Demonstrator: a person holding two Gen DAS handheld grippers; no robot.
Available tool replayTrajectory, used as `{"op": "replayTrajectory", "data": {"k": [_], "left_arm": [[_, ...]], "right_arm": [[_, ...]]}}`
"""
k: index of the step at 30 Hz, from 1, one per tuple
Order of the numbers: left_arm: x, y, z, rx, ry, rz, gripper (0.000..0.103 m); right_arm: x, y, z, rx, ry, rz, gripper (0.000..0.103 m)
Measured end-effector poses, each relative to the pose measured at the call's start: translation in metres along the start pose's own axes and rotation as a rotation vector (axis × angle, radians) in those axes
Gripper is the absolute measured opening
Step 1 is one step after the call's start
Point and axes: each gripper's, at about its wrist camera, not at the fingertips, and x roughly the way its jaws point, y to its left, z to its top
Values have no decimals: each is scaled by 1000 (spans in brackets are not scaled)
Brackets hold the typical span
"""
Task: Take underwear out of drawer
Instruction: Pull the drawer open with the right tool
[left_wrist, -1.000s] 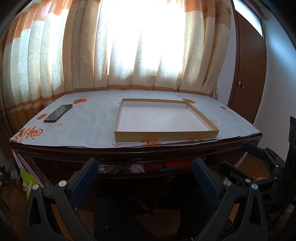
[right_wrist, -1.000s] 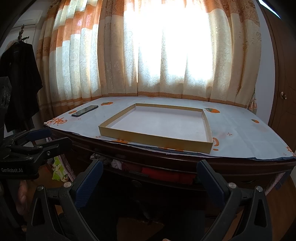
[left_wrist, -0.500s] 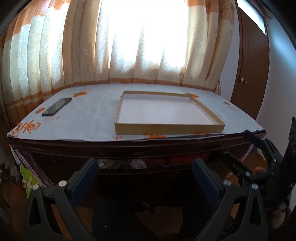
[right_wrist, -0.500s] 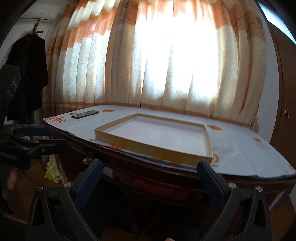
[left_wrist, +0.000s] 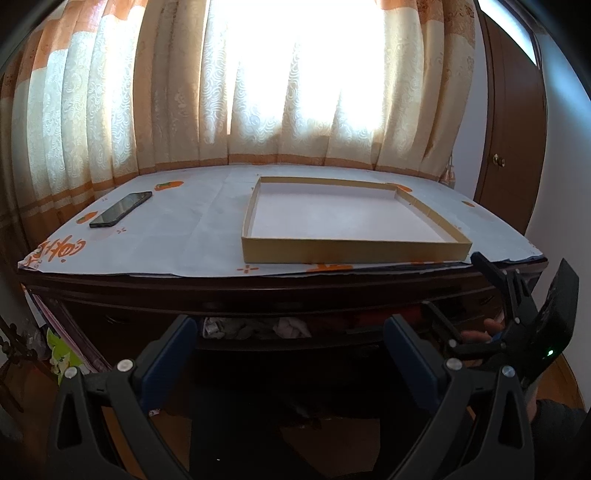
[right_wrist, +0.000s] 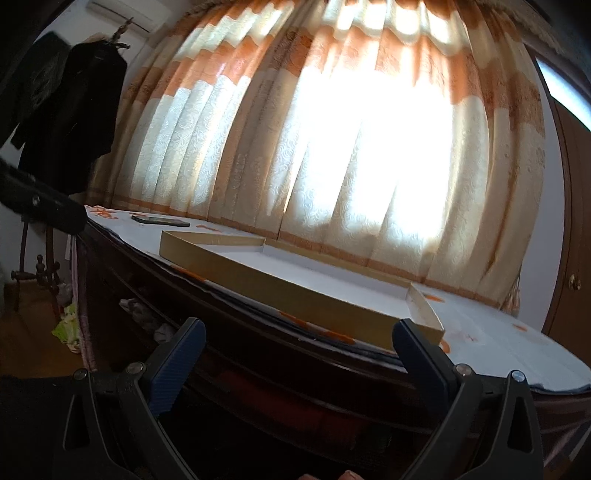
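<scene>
Both claws spread empty, the right claw (right_wrist: 295, 350) has dipped toward the part-open drawer (left_wrist: 258, 328) as the left claw (left_wrist: 288, 347) waits, underwear (left_wrist: 291, 326) untouched.

We see a dark wooden dresser (left_wrist: 332, 288) whose top is covered by a white paper sheet (left_wrist: 177, 243) printed with orange motifs. On that sheet lie a shallow, tan-walled cardboard tray (left_wrist: 354, 253) with a white floor, set toward the right, and a black phone (left_wrist: 121, 209) well apart from it near the left back corner.
</scene>
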Motion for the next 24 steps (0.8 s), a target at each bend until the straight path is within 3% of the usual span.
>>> {"op": "replayTrajectory", "data": {"k": [6,24], "left_arm": [[1,4,-3,-18,4,-3,103],[2,9,-8,-45,7,2,103]], "right_arm": [[6,1,-10,-38,-70,13,102],[26,9,-31,-176,-59,49,102]]}}
